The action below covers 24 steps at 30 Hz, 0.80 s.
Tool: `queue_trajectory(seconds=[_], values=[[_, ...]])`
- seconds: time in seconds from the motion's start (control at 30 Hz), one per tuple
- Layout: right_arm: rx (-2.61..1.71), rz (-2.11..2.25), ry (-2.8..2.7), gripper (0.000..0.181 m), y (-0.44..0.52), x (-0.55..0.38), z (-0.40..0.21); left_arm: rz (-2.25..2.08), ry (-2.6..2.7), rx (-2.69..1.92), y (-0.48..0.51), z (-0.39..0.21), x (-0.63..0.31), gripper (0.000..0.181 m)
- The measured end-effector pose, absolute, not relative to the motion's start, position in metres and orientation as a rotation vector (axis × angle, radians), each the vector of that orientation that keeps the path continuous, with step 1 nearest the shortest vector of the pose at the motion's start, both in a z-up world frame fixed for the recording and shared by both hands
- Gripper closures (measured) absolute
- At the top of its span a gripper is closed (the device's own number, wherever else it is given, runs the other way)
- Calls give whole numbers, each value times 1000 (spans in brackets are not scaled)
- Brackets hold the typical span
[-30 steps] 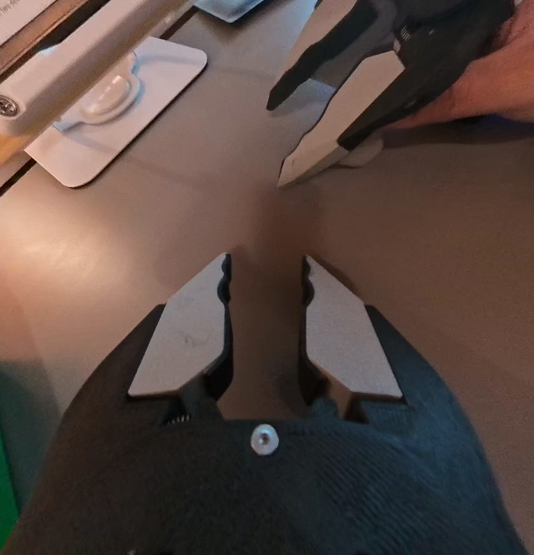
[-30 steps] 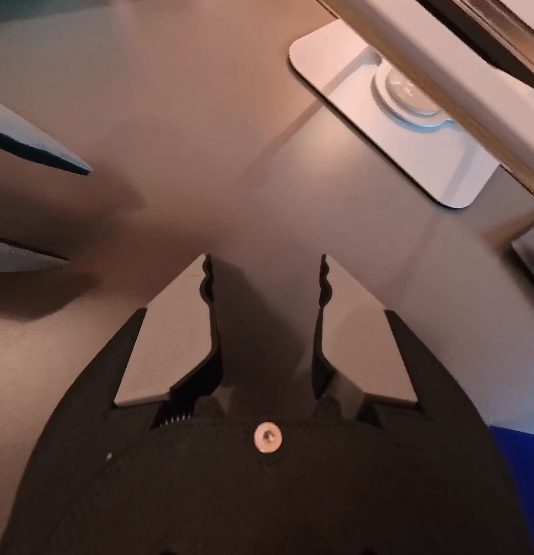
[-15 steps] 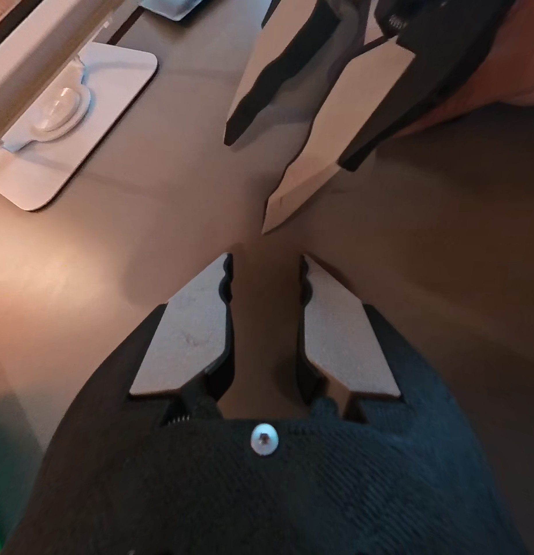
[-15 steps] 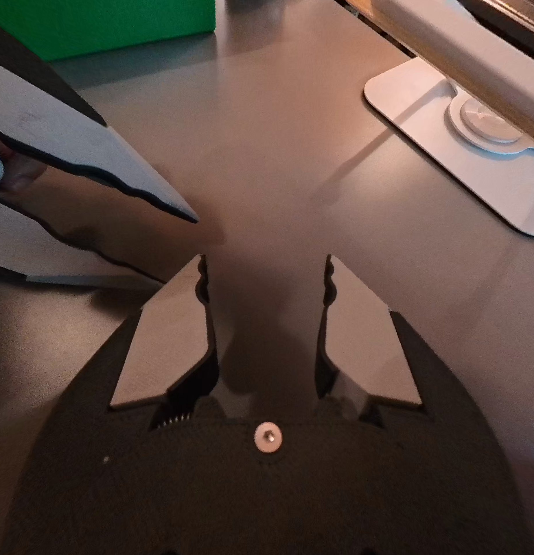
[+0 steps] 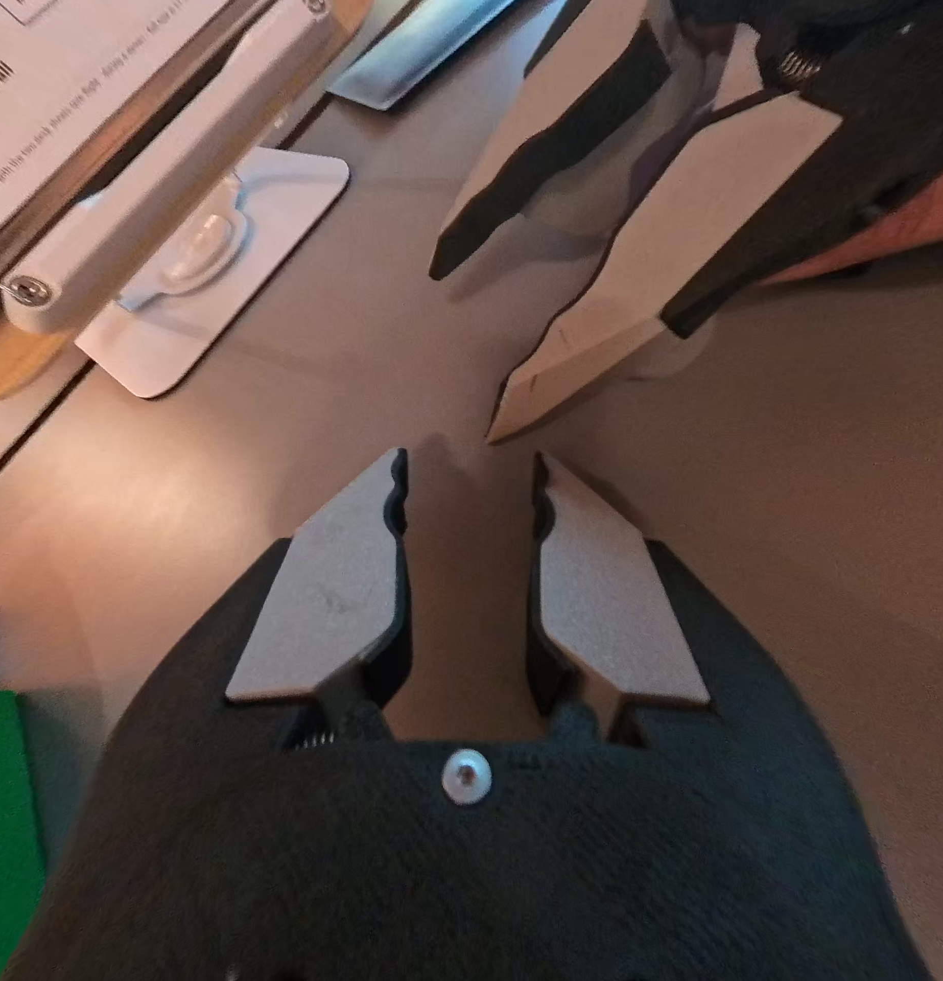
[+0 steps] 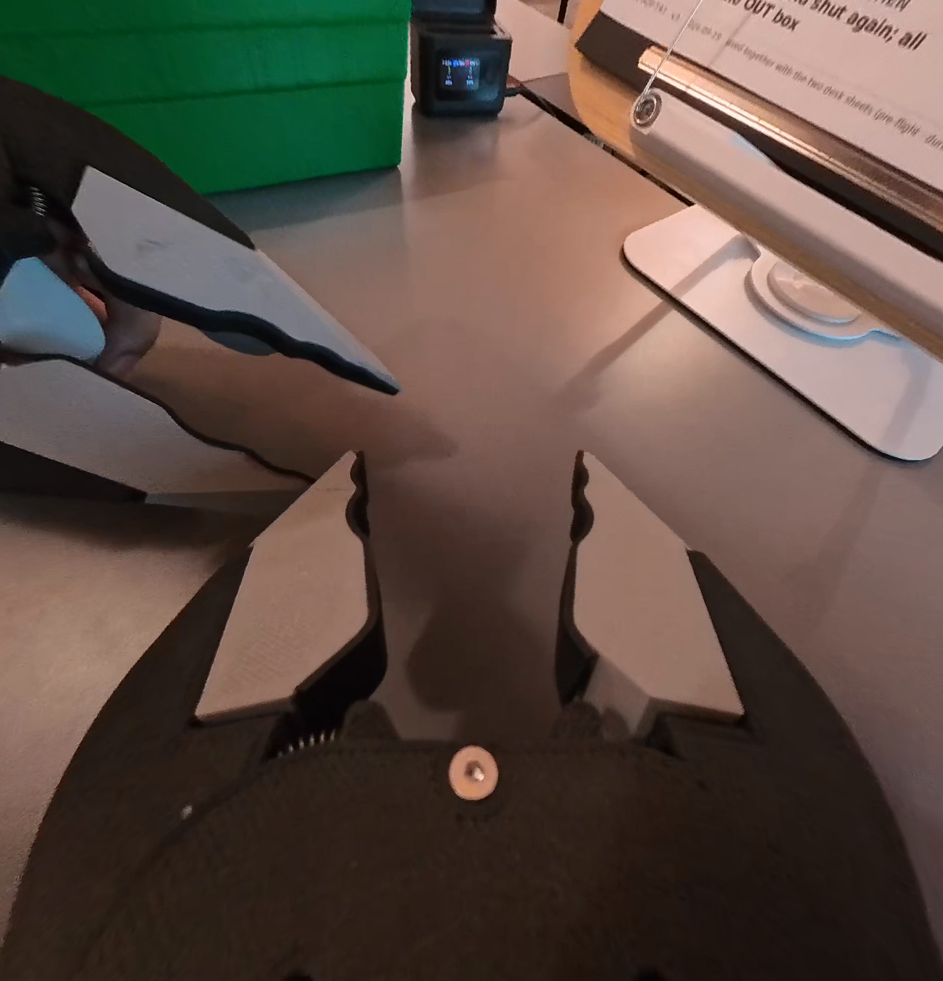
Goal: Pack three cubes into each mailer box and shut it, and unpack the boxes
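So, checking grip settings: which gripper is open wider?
The right gripper; its fingertips stand clearly farther apart than the left gripper's. Both are empty.

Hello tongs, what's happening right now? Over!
Left tongs open, empty. Right tongs open, empty, tips near the left pair. Green box shut, untouched. No cubes in sight. Monitor stand alongside.

Grey-brown matte desk top [image 6: 512, 297], warm light pooling on it — brightest toward the left in the left wrist view. At the far right of the right wrist view, a white stand with a flat rounded base [image 6: 724, 340] and a slanted arm [image 6: 777, 175], holding a printed sheet [image 6: 830, 63]. Farther off, a small black device with a lit screen [image 6: 461, 71], just beside a green block [image 6: 246, 90]. Soft shadows across the desk.
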State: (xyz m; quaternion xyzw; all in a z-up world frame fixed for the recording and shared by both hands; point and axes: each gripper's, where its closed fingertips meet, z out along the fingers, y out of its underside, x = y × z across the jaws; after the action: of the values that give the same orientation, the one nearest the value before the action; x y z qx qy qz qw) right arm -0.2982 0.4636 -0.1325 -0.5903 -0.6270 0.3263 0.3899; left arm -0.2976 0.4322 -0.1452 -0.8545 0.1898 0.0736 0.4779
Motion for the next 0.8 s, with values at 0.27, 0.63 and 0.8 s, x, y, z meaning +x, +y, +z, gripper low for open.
queue_trajectory(seconds=[0.27, 0.63, 0.8], values=[[-1443, 791, -1487, 112, 481, -290, -119, 403, 553, -2030, 432, -146, -296, 133], [-1492, 759, -1328, 105, 520, -274, -110, 337, 501, -1968, 435, -133, -295, 134], [-1523, 792, -1299, 105, 525, -273, -109, 155, 441, -1917, 431, -119, -289, 137]])
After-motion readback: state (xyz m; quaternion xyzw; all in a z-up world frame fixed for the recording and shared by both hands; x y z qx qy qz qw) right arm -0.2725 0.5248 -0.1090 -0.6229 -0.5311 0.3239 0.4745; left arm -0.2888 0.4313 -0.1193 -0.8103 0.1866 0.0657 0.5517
